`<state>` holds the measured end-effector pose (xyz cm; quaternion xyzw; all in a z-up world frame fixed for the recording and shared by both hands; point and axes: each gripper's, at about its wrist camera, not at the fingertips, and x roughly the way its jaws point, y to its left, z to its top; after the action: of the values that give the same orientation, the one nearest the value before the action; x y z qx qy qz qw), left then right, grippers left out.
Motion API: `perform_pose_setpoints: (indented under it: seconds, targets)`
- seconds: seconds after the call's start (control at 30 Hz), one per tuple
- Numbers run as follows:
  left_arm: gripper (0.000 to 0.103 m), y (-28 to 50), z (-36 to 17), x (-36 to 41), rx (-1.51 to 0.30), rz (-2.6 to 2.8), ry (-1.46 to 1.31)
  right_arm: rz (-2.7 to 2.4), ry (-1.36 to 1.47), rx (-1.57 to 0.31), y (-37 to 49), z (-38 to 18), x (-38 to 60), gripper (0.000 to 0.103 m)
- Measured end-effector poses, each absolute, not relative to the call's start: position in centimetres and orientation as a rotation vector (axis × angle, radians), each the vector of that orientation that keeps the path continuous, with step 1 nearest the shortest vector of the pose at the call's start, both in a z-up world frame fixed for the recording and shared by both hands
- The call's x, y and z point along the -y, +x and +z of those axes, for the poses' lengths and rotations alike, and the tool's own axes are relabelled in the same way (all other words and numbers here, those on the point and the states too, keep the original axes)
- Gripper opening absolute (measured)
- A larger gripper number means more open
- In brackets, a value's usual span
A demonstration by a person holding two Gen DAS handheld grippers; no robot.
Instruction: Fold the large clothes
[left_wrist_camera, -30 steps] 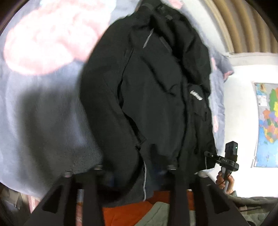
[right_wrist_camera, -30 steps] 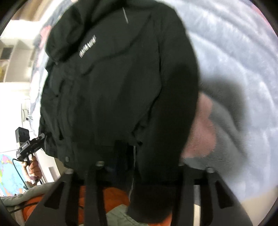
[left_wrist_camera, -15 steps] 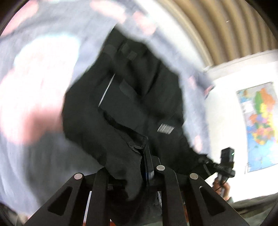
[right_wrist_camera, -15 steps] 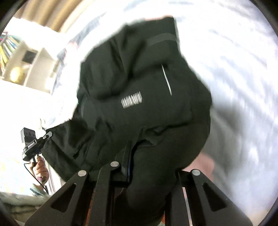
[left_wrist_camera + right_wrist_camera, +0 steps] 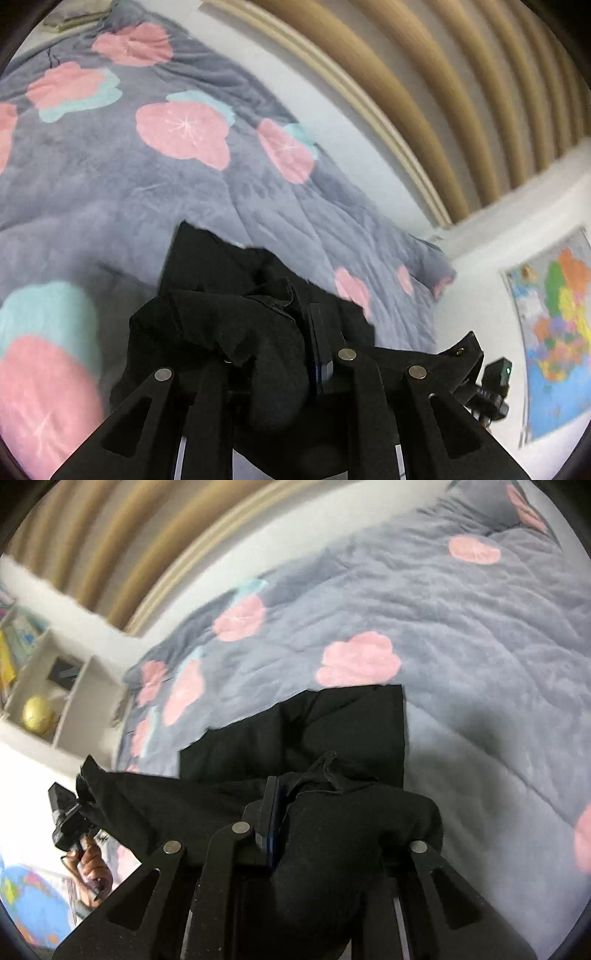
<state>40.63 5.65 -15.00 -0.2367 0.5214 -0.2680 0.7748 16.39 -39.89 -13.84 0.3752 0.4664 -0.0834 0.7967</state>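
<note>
A large black jacket (image 5: 229, 314) hangs bunched between the two grippers above the bed. My left gripper (image 5: 295, 354) is shut on a fold of its fabric, which drapes over the fingers. My right gripper (image 5: 295, 812) is shut on another fold of the same jacket (image 5: 332, 731); its far part lies flat on the blanket. The stretched hem runs toward the other gripper in each view. The right gripper also shows in the left wrist view (image 5: 491, 391), and the left gripper shows in the right wrist view (image 5: 70, 823). Most of the jacket is hidden under the fingers.
The grey blanket with pink and teal flowers (image 5: 147, 184) covers the bed. A slatted headboard (image 5: 424, 92) stands behind. A map (image 5: 554, 332) hangs on the wall. A white shelf with a yellow ball (image 5: 37, 712) stands beside the bed.
Both grippers have swung up and forward with the jacket. The jacket, seen spread out before, is now bunched and doubled over, and much more of the blanket and the headboard shows.
</note>
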Motion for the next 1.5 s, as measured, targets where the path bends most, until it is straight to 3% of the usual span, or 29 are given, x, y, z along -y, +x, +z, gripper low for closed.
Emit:
perform_pose_setpoints:
  seconds: [0.13, 0.3, 0.47, 0.63, 0.77, 1.03, 1.13, 1.2, 1.27, 1.33, 1.5]
  targets:
    - [0.024, 45.5, -21.3, -3.0, -1.246, -0.456, -0.512, -0.239, 0.902, -1.106, 21.1, -20.2, 42.3, 0.028]
    - [0.035, 47.8, -30.3, -1.2, -1.414, -0.367, -0.544, -0.283, 0.977, -1.235, 24.3, -28.2, 42.7, 0.034]
    - [0.036, 48.2, -32.0, -0.4, -1.418, -0.376, -0.530, -0.287, 0.980, -1.257, 25.4, -30.7, 42.7, 0.035]
    - [0.037, 48.4, -30.2, -0.8, -1.430, -0.446, -0.470, -0.302, 1.016, -1.196, 23.8, -28.3, 44.4, 0.035]
    - [0.038, 47.5, -24.9, -2.5, -1.323, -0.535, -0.410, -0.313, 1.092, -1.058, 21.6, -24.2, 46.2, 0.036]
    - [0.039, 45.6, -16.6, -8.8, -1.283, -0.771, -0.587, -0.203, 1.207, -0.970, 18.9, -19.6, 46.5, 0.042]
    - [0.051, 44.1, -14.3, -10.6, -1.270, -0.864, -0.622, -0.177, 1.199, -0.963, 18.0, -17.7, 46.2, 0.055]
    - [0.071, 43.1, -12.6, -11.8, -1.207, -0.847, -0.580, -0.191, 1.145, -0.963, 17.0, -15.9, 46.1, 0.060]
    - [0.079, 42.3, -11.1, -13.3, -1.137, -0.777, -0.538, -0.233, 1.049, -0.960, 16.2, -14.0, 45.8, 0.070]
    - [0.080, 41.9, -10.7, -13.8, -1.120, -0.763, -0.528, -0.276, 0.925, -0.961, 15.8, -12.3, 45.3, 0.077]
    - [0.080, 42.7, -13.5, -11.1, -1.175, -0.638, -0.362, -0.316, 0.745, -1.011, 17.1, -12.8, 43.5, 0.082]
